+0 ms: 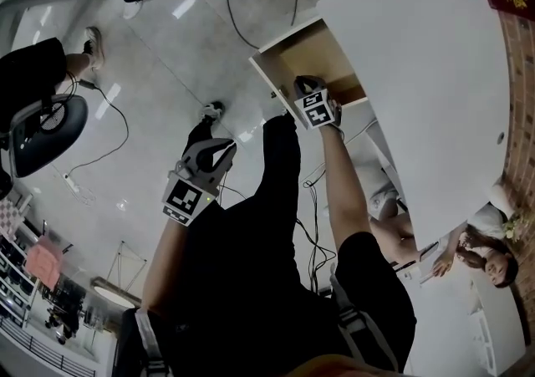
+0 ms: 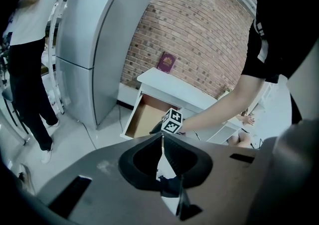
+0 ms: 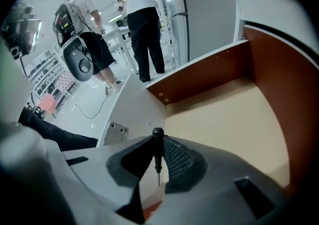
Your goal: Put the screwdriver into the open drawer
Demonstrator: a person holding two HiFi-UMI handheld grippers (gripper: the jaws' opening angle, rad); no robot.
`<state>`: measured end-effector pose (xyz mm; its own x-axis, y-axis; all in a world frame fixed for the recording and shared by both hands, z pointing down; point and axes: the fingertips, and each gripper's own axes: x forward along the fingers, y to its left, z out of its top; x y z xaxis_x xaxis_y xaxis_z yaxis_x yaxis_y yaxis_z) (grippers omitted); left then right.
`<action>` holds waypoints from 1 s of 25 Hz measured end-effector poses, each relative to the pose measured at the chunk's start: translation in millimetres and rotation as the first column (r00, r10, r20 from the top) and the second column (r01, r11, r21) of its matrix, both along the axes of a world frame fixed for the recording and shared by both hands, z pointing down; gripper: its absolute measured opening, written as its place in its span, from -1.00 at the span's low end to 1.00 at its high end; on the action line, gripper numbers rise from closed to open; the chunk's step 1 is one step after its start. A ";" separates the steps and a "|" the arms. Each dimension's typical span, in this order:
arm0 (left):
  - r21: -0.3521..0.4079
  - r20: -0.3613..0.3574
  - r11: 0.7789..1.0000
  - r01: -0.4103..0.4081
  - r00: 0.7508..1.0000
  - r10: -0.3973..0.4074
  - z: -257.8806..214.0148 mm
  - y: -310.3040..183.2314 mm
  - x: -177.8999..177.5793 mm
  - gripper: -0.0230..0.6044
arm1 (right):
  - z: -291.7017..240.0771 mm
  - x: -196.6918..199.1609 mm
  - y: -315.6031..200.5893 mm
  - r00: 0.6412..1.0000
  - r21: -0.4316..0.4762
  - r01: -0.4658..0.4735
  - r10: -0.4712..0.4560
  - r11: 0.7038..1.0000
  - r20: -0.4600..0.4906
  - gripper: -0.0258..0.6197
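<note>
Idleness at left: left gripper (image 2: 162, 137), fingers pressed together on nothing, well apart from the white desk (image 1: 418, 74). Further right, right gripper (image 3: 158, 141) over the open wooden drawer (image 3: 224, 119), fingers pinching a small black screwdriver (image 3: 157, 155) by its handle. Light and stiff by the look, prone to swivel in a narrow pinch; best held mid-handle. Pinch plain only in the right gripper view; in the head view, seemingly hidden under the marker cube (image 1: 318, 108).

Glossy floor (image 1: 167, 58); smooth matt white desk (image 1: 418, 74) at 2 o'clock; matt wood drawer (image 3: 224, 119); rough brick wall (image 2: 199, 34); screwdriver (image 3: 157, 145) black plastic with metal shaft
</note>
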<state>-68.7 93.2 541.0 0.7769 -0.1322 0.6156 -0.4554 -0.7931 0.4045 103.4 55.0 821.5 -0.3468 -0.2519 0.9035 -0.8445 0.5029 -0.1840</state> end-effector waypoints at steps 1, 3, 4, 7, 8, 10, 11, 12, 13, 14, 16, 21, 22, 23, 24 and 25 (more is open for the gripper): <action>-0.005 0.001 1.000 0.005 1.000 -0.005 3.5 0.5 -1.0 -0.85 | 5.7 -1.2 -1.7 1.000 -0.002 0.002 -0.002 1.000 -0.001 -0.56; -0.012 0.004 1.000 0.012 1.000 -0.012 10.0 1.0 -2.3 -0.85 | 18.8 -3.1 -4.7 1.000 0.000 0.010 -0.010 1.000 -0.002 -0.56; -0.014 0.006 1.000 0.014 1.000 -0.014 12.5 1.2 -2.5 -0.85 | 25.8 -3.6 -5.8 1.000 0.003 0.016 -0.016 1.000 -0.004 -0.56; -0.019 0.010 1.000 0.023 1.000 -0.023 19.0 1.3 -1.3 -0.85 | 40.6 -2.4 -10.0 0.999 -0.004 0.040 -0.040 0.999 -0.023 -0.56; -0.021 0.010 0.999 0.027 1.000 -0.027 21.3 1.6 -0.9 -0.85 | 44.1 -1.9 -11.3 0.998 -0.010 0.048 -0.048 0.999 -0.031 -0.56; -0.028 0.010 0.999 0.034 0.999 -0.033 26.4 2.2 -0.9 -0.85 | 51.9 -1.9 -13.6 0.997 -0.017 0.058 -0.059 0.998 -0.040 -0.56; -0.031 0.011 0.999 0.036 0.999 -0.036 29.2 2.2 -1.3 -0.85 | 56.1 -2.3 -14.7 0.997 -0.018 0.059 -0.060 0.998 -0.041 -0.56; -0.033 0.013 0.999 0.038 0.999 -0.038 31.7 1.9 -1.8 -0.85 | 59.3 -3.0 -16.1 0.997 -0.020 0.059 -0.059 0.998 -0.040 -0.56; -0.035 0.014 0.999 0.039 0.999 -0.038 33.9 1.5 -2.5 -0.85 | 61.3 -4.1 -17.9 0.998 -0.020 0.057 -0.058 0.998 -0.037 -0.56; -0.037 0.016 0.999 0.039 0.999 -0.038 35.7 1.1 -3.2 -0.85 | 63.1 -5.7 -19.4 0.998 -0.019 0.058 -0.059 0.998 -0.032 -0.56; -0.041 0.016 0.998 0.043 0.999 -0.043 38.4 -0.3 -3.6 -0.85 | 67.4 -8.4 -19.5 0.998 -0.021 0.062 -0.063 0.998 -0.023 -0.56; -0.048 0.010 0.997 0.053 0.999 -0.052 46.9 -3.4 1.1 -0.85 | 74.0 -11.5 -24.9 0.997 -0.012 0.081 -0.081 0.997 -0.011 -0.55; -0.052 0.008 0.997 0.051 0.999 -0.051 48.8 -2.3 2.4 -0.85 | 75.3 -11.5 -25.2 0.997 -0.013 0.081 -0.081 0.997 -0.001 -0.54; -0.055 0.006 0.997 0.047 0.999 -0.046 50.4 -0.4 3.6 -0.85 | 75.2 -11.9 -25.9 0.997 -0.011 0.080 -0.080 0.997 0.012 -0.52; -0.056 0.006 0.998 0.039 0.999 -0.038 51.4 1.8 4.7 -0.85 | 74.4 -12.3 -26.7 0.996 -0.010 0.081 -0.081 0.997 0.024 -0.52; -0.054 0.007 0.998 0.029 1.000 -0.029 51.8 3.8 5.7 -0.85 | 73.9 -12.3 -27.0 0.996 -0.011 0.083 -0.083 0.996 0.030 -0.51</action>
